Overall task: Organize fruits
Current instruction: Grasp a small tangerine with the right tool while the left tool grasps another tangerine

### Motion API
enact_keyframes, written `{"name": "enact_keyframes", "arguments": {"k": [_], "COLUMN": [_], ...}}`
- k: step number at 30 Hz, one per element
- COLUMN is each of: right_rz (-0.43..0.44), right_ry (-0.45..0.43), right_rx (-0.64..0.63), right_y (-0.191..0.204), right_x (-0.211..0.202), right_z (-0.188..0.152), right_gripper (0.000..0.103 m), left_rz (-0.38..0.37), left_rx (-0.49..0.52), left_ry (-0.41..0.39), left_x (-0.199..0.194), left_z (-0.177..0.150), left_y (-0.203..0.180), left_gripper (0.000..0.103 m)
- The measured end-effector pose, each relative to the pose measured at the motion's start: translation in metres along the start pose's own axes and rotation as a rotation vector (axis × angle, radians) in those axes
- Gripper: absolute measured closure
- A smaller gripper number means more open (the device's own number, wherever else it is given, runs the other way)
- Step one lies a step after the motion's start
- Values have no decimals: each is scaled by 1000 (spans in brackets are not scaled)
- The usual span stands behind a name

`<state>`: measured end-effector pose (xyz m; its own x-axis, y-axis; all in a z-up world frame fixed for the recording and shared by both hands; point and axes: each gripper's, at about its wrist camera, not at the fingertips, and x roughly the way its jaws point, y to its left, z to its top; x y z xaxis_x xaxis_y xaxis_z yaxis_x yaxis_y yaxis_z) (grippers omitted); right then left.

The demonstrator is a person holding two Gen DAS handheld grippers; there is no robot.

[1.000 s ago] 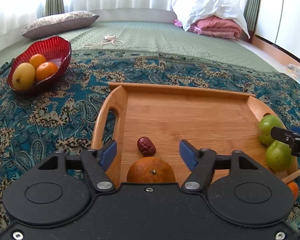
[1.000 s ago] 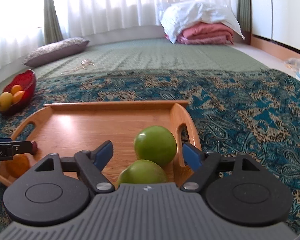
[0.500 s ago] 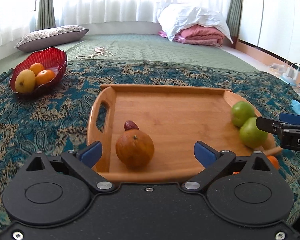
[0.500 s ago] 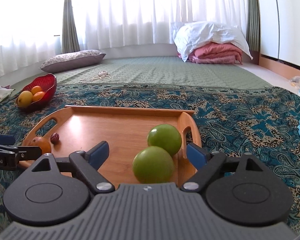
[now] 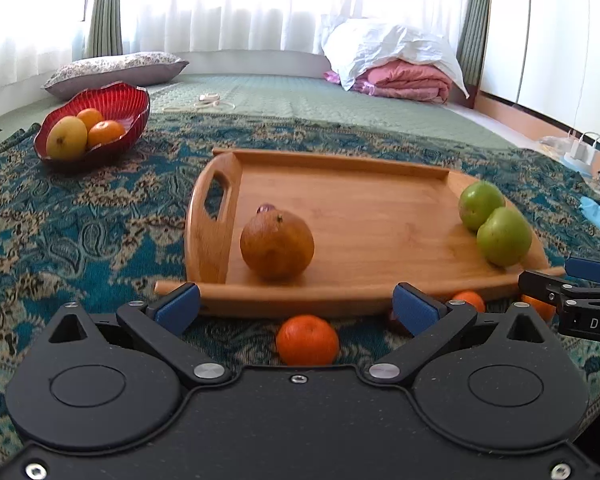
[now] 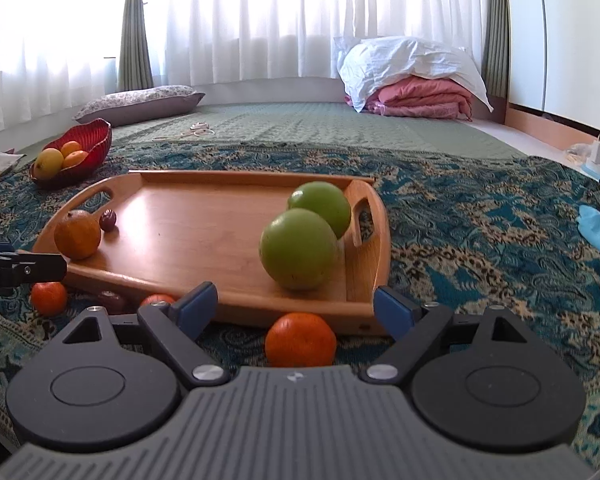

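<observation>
Change since earlier frames: both tools have drawn back off the wooden tray (image 5: pixel 340 200); loose fruit on the patterned blanket (image 5: pixel 80 220) now shows along its near edge.

Left tool (image 5: pixel 296 307): jaws have just been opening, now spread wide, nothing between the pads. Small orange tangerine (image 5: pixel 307 340) lies at 6 o'clock of the tray, dead ahead between the open fingers, not touched.

Right tool (image 6: pixel 296 306): open, empty. A second tangerine (image 6: pixel 301 339) sits centred ahead of it, just beside the tray rim.

On tray: brown-orange fruit (image 5: pixel 277 244) at 9 o'clock, two green fruits (image 5: pixel 496 224) at 3 o'clock.

Orientation: tangerines are near round, no long axis to align.

Judgement: each hand is nearest its own tangerine.
</observation>
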<state>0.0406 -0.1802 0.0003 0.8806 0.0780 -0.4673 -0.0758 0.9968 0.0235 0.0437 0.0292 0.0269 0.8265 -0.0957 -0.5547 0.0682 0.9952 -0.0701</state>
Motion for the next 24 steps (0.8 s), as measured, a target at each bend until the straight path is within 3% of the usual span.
{"name": "enact_keyframes", "arguments": {"k": [13,21,24], "right_rz": [-21,-12,-12], "right_ry": [65,71,74], "right_rx": [45,-3,-4], "right_y": [-1,6,7], "right_x": [13,14,14], "right_z": [-18,-21,-21], "right_gripper": [10,11,16], "left_rz": [52,45,35], "left_rx": [35,39,31], "left_ry": [31,47,43], "left_x": [10,15,14], "left_z": [-22,-26,-25], "left_y": [-8,-10,-10], "left_gripper": [1,24,40]}}
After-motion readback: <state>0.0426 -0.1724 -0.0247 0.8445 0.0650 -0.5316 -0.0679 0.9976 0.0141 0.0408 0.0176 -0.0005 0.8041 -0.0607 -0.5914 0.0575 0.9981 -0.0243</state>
